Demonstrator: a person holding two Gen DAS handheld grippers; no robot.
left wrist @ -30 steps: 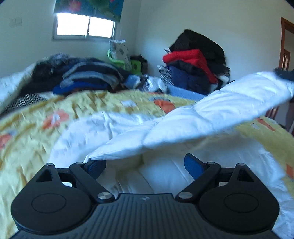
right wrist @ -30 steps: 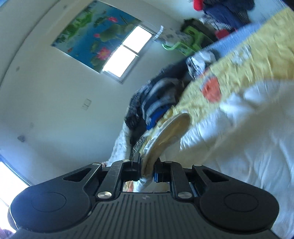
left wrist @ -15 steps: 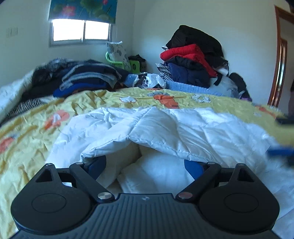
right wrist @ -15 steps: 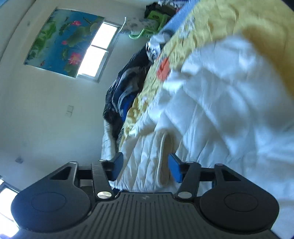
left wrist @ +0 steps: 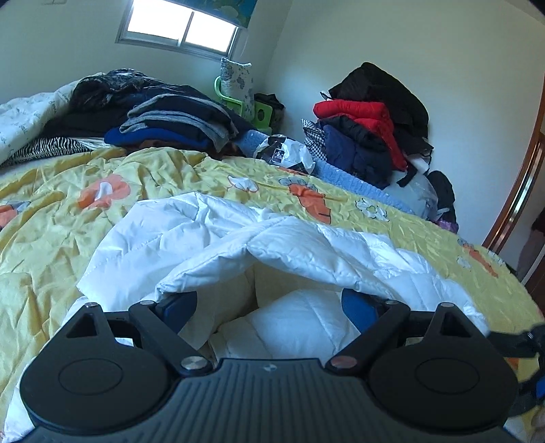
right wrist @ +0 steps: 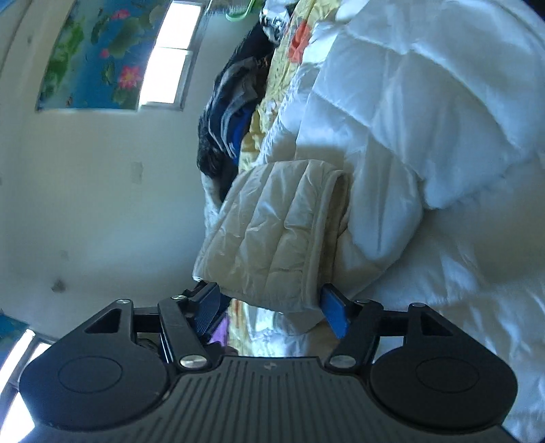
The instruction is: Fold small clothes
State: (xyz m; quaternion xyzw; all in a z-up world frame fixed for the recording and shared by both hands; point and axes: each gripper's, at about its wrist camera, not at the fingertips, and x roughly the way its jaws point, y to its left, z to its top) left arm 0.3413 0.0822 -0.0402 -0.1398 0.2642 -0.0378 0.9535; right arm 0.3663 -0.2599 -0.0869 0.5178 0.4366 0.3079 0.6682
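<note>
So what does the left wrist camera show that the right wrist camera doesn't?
Only the left wrist view shows the red jacket in the pile by the wall, the wooden door frame and the open left gripper under a white fold. Only the right wrist view shows the flower poster and the cream quilted edge between the open right gripper fingers. Both show the white puffer jacket, yellow bedspread, window and dark folded clothes.
</note>
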